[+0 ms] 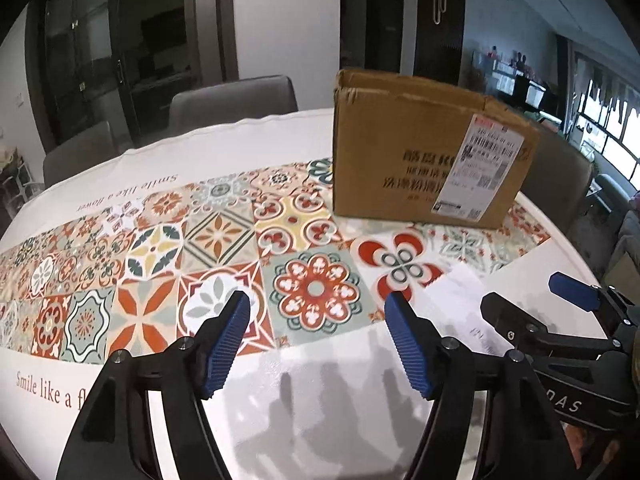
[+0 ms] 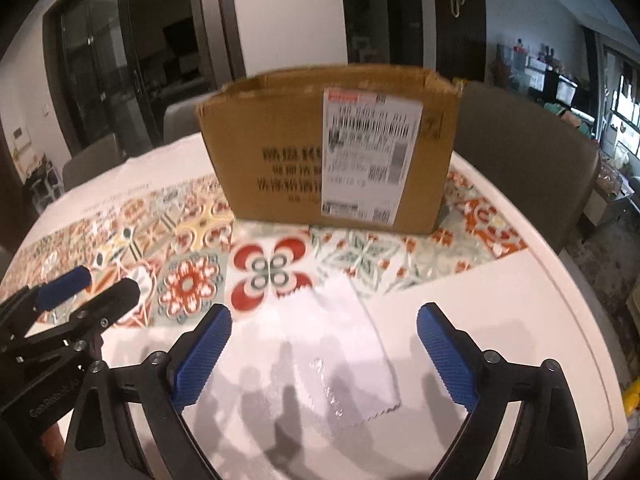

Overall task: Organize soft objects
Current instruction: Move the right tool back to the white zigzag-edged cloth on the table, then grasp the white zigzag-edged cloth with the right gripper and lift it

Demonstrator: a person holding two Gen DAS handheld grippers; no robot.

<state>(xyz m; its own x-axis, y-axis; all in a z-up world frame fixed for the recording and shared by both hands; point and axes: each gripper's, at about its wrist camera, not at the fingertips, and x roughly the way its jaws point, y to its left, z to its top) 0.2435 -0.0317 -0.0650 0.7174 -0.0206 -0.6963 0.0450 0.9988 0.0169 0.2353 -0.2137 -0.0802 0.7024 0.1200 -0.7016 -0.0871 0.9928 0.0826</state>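
A small white cloth [image 2: 340, 352] with a zigzag edge lies flat on the white part of the tablecloth; the left wrist view shows the cloth [image 1: 460, 300] at the right. My right gripper [image 2: 324, 312] hovers over it, open, with the cloth below and between its blue pads and no contact visible. My left gripper [image 1: 318, 298] is open over the patterned band to the cloth's left, with nothing between its fingers. Each gripper appears in the other's view: the right gripper [image 1: 524, 296] and the left gripper [image 2: 108, 280]. An open-topped cardboard box [image 2: 328, 148] stands behind the cloth.
The round table [image 2: 540, 280] carries a white cloth with a colourful tile-pattern band [image 1: 224, 240]. The cardboard box [image 1: 420, 152] bears a shipping label. Grey chairs [image 1: 232, 100] stand at the far side, and one chair [image 2: 520, 160] is at the right. The table's edge curves close on the right.
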